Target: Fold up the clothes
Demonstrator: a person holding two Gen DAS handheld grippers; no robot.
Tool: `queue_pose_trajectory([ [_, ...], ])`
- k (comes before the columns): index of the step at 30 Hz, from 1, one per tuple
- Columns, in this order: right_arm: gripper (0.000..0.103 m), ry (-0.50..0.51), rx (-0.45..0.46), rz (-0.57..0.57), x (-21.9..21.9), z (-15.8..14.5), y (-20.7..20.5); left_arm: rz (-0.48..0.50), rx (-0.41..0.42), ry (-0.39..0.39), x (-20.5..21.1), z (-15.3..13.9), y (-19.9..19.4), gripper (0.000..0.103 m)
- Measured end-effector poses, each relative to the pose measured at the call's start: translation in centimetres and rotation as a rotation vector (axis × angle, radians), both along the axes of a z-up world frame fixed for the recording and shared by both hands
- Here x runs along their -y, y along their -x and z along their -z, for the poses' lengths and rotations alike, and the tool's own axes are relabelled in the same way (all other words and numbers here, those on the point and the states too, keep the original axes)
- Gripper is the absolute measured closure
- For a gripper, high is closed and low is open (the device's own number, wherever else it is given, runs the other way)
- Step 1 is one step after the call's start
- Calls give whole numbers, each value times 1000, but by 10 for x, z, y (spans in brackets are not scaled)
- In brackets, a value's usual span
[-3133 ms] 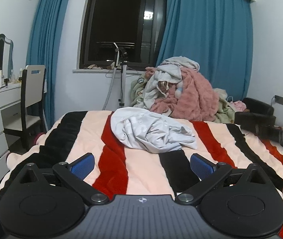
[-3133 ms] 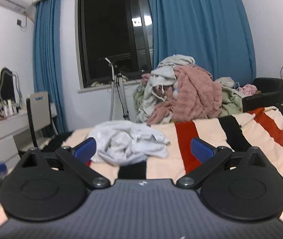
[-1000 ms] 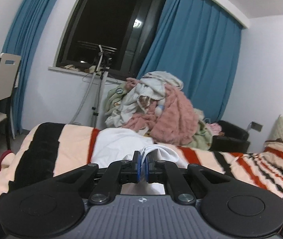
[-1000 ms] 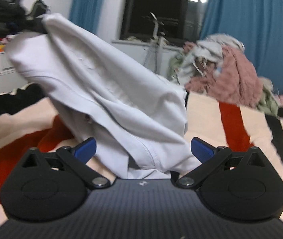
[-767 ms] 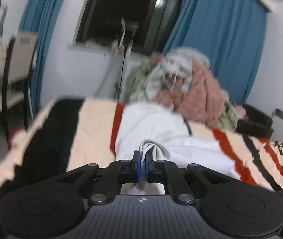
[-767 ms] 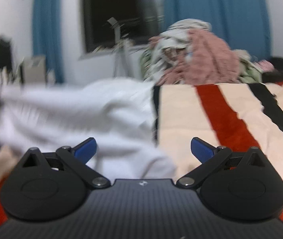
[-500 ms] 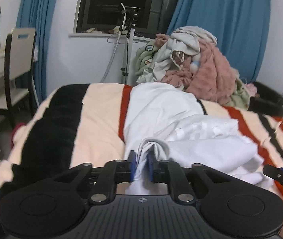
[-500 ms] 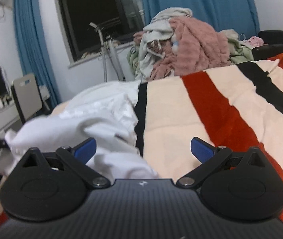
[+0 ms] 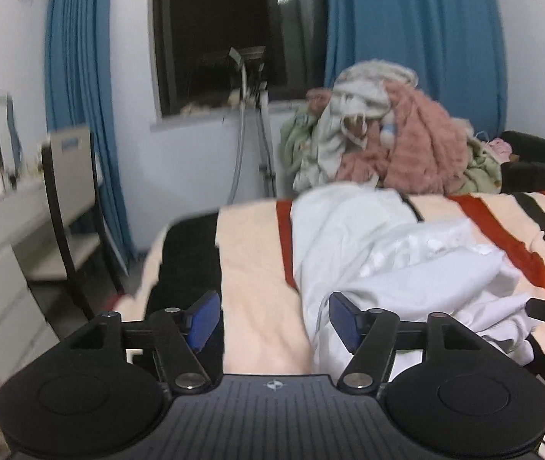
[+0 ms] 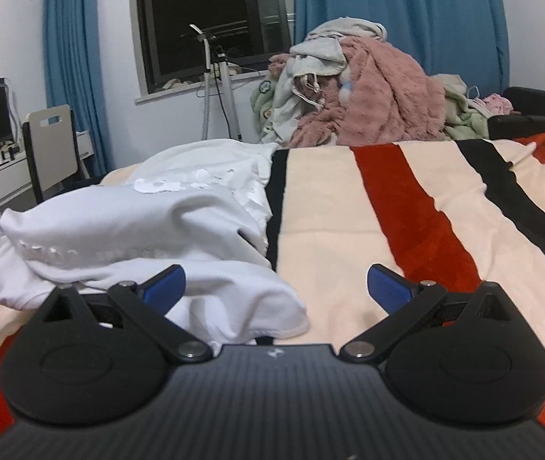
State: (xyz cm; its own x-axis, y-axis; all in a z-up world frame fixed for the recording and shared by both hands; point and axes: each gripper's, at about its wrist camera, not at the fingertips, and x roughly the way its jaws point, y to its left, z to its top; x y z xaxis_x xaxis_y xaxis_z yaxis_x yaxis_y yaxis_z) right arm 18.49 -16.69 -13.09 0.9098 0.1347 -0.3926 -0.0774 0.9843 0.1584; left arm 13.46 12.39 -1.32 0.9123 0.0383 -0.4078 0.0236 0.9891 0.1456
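A: Where's the white garment?

B: Rumpled on the striped blanket, at one o'clock from the left gripper, ten o'clock from the right gripper.

A: Tongs?

B: Both spread wide, holding nothing.

A: Step?

B: Probably spreading it flat; next needs an edge pinched.

We see our left gripper and right gripper: ribbed black bodies, round discs, silver screws, blue pads at twelve o'clock.
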Motion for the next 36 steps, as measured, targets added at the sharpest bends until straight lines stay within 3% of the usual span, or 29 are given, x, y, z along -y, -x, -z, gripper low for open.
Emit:
queue_pose_trajectory([
  [6, 0, -15, 2, 30, 8, -5, 5, 252, 3, -110, 48, 7, 27, 37],
  [11, 0, -28, 9, 54, 15, -10, 12, 373, -79, -304, 88, 50, 23, 37],
  [16, 0, -42, 12, 71, 20, -12, 14, 345, -81, -517, 99, 83, 16, 39],
  [18, 0, -41, 10, 70, 19, -11, 14, 320, -49, -587, 100, 89, 16, 45],
  [19, 0, -40, 9, 68, 18, -11, 14, 313, -38, -605, 100, 90, 15, 56],
  [20, 0, -37, 9, 65, 18, -10, 13, 312, -40, -597, 99, 89, 13, 73],
  [22, 0, -32, 11, 57, 17, -10, 14, 319, -49, -533, 95, 79, 11, 90],
  [25, 0, -19, 29, 44, 14, -11, 16, 305, 4, -411, 90, 56, 20, 92],
  [32, 0, 49, 135, -79, -12, -12, 27, 288, 130, 31, 48, -21, 50, 93],
  [36, 0, 114, 210, -209, -40, -12, 36, 283, 126, 176, 24, -43, 46, 93],
])
